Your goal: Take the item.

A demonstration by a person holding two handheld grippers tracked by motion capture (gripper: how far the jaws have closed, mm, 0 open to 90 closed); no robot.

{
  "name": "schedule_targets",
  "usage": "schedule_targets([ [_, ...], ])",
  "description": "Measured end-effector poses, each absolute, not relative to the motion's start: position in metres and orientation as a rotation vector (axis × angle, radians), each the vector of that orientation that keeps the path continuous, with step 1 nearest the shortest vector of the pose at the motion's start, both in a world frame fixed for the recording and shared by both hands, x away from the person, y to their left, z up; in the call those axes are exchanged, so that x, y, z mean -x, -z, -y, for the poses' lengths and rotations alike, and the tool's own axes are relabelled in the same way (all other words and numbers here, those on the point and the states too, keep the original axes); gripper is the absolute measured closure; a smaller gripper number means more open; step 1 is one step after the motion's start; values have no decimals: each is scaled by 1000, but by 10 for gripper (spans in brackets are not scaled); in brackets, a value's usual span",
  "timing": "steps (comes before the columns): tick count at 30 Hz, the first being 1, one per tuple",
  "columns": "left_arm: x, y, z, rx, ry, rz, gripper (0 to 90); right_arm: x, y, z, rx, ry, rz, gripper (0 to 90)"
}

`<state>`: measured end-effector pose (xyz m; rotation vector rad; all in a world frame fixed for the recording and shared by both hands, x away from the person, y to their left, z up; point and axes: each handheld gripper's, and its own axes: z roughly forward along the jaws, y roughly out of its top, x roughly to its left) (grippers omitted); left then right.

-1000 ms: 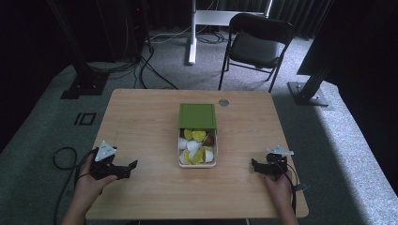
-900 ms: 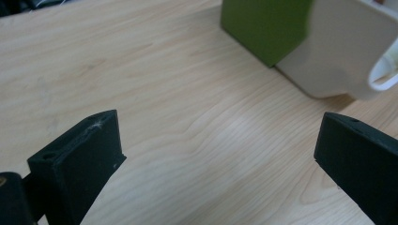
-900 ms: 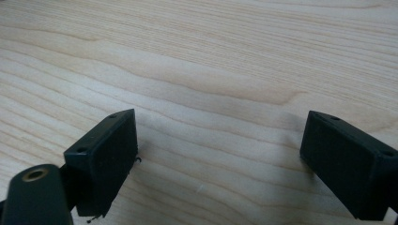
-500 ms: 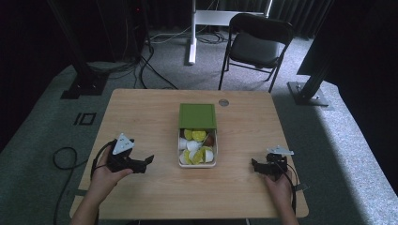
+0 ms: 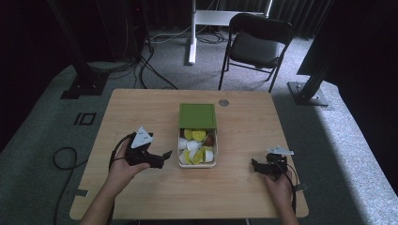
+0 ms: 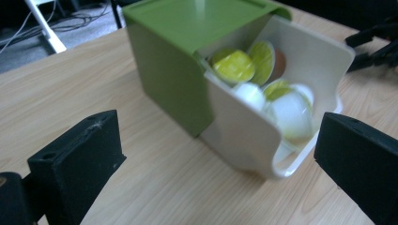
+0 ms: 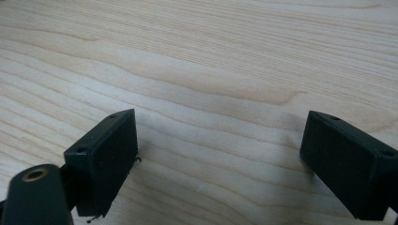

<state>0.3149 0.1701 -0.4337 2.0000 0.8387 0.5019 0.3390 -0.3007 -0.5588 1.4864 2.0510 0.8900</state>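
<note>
Wooden surface [image 5: 141,108] at frame centre, bearing green-and-white capsule box [image 5: 197,134]; left hand-held gripper [image 5: 162,158] just left of box, jaws spread; right hand-held gripper [image 5: 256,166] lower right, jaws spread, empty.

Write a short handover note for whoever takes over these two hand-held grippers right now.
Left gripper: open, empty, aimed at the white plastic drawer.
Right gripper: open, empty, low over the pale wooden table, apart from the box.
Drawer sticks out of the green box sleeve, full of yellow-green and white round capsules.
Done: nothing grasped.
Left: probably close on the drawer or a capsule.
</note>
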Motion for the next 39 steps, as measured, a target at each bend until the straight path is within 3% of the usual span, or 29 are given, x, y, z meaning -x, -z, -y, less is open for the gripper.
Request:
schedule_targets([
  [16,-326,426,-115,-2018,-443,-720,21,-339,559,301,-1487,-890,-2051,113],
  [39,-330,458,-68,-2114,-339,-660,26,-339,559,301,-1486,-890,-2051,113],
])
